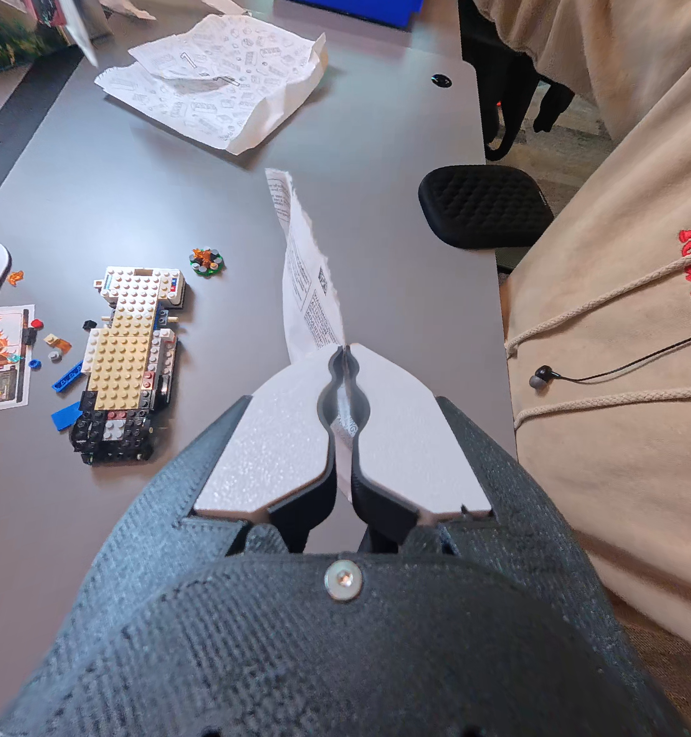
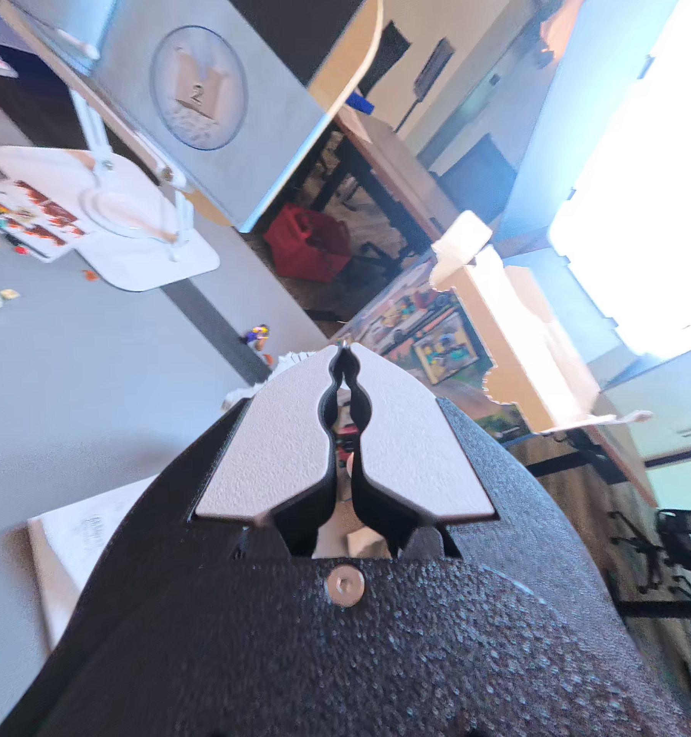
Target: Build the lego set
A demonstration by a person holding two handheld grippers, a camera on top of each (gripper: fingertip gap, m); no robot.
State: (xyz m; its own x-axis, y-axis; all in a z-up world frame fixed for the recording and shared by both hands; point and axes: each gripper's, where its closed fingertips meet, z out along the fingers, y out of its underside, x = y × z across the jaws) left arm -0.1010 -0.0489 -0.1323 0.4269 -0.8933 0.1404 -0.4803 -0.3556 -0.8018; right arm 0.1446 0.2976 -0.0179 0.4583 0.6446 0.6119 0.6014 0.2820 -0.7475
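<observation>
Above the grey desk [image 1: 176, 191]: left hand-held gripper [image 1: 346, 353], jaws closed on a torn strip of printed white paper [image 1: 300, 271] running toward 12 o'clock. Brick model [image 1: 128, 359] at 9 o'clock; crumpled paper bag [image 1: 224, 79] at 11. Right hand-held gripper [image 2: 344, 347] closed; any contents cannot be told.

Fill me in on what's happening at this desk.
A person in a beige hoodie works two hand-held tools. The left tool is shut on a torn strip of printed white paper, lifted above the grey desk. A part-built brick model lies to its left. The right tool is shut; what it grips is unclear.
</observation>
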